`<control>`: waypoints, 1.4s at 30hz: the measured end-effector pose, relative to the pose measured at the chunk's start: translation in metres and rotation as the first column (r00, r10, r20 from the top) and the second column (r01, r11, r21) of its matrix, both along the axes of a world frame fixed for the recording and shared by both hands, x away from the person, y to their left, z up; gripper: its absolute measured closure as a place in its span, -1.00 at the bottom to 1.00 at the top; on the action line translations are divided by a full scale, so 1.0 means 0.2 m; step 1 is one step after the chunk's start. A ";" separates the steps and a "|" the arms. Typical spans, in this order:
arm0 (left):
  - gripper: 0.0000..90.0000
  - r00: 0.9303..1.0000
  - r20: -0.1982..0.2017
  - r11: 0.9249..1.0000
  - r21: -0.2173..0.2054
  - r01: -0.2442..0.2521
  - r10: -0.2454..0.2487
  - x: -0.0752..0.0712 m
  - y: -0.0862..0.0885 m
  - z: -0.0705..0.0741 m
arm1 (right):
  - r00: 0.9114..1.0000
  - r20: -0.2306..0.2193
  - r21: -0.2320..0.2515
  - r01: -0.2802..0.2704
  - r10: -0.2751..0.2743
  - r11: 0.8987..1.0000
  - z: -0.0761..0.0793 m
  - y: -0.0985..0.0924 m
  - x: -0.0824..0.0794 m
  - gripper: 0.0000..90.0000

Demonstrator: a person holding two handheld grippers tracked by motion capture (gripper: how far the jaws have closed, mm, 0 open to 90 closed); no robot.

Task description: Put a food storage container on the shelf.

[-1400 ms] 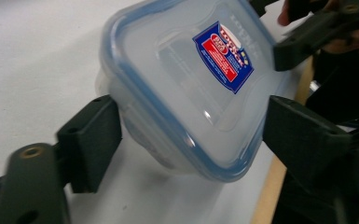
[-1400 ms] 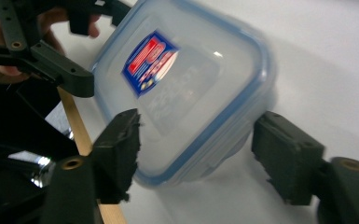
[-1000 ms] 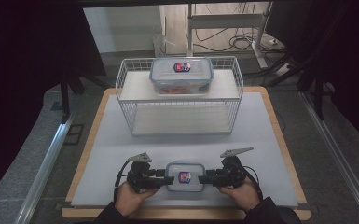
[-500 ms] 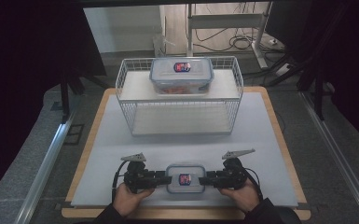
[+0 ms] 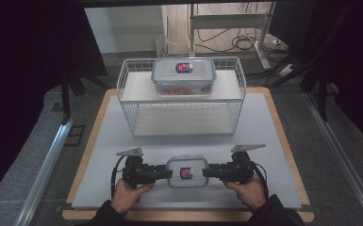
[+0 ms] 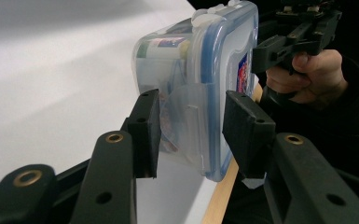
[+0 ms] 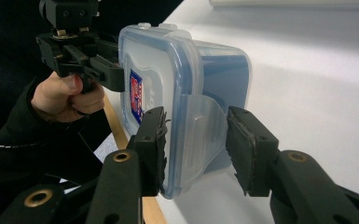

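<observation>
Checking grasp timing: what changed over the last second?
Both grippers, left gripper and right gripper, have just been closing their jaws around the side latch flaps of the near container. The hands barely shifted. The container on the wire rack stayed put.

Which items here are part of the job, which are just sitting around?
In the job:
- small lidded container near the table's front edge
- left hand-held gripper, jaws around its side latch
- right hand-held gripper, likewise

Lying about:
- wire basket
- larger lidded container on it
- cables on the floor
</observation>
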State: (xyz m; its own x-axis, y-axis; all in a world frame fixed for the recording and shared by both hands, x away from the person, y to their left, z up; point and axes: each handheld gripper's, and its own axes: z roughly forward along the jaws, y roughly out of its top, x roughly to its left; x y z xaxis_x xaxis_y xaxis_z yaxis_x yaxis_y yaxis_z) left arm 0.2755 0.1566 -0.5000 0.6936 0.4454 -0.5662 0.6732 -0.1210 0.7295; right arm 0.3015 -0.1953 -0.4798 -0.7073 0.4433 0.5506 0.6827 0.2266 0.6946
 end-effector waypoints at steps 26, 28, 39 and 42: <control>0.28 0.995 0.088 0.999 0.008 -0.039 0.039 0.24 0.04 0.45 | 0.998 0.063 0.037 -0.010 0.008 0.999 0.41 0.04 0.28 0.30; 0.28 0.994 0.094 0.999 0.006 -0.049 0.048 0.25 0.04 0.49 | 0.997 0.070 0.047 -0.012 0.009 0.999 0.44 0.04 0.30 0.30; 0.28 0.992 0.114 0.998 0.012 -0.064 0.062 0.34 0.08 0.65 | 0.996 0.086 0.079 -0.009 0.002 0.997 0.59 0.08 0.41 0.30; 0.28 0.991 0.115 0.998 0.011 -0.067 0.066 0.36 0.08 0.68 | 0.996 0.094 0.076 -0.004 -0.003 0.997 0.63 0.08 0.43 0.30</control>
State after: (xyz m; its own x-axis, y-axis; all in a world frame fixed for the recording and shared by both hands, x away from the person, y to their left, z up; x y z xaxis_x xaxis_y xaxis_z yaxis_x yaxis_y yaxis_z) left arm 0.3484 0.1727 -0.3631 0.7219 0.5002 -0.4782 0.5925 -0.0898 0.8006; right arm 0.3876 -0.1784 -0.3548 -0.7577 0.4019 0.5142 0.6138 0.1710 0.7707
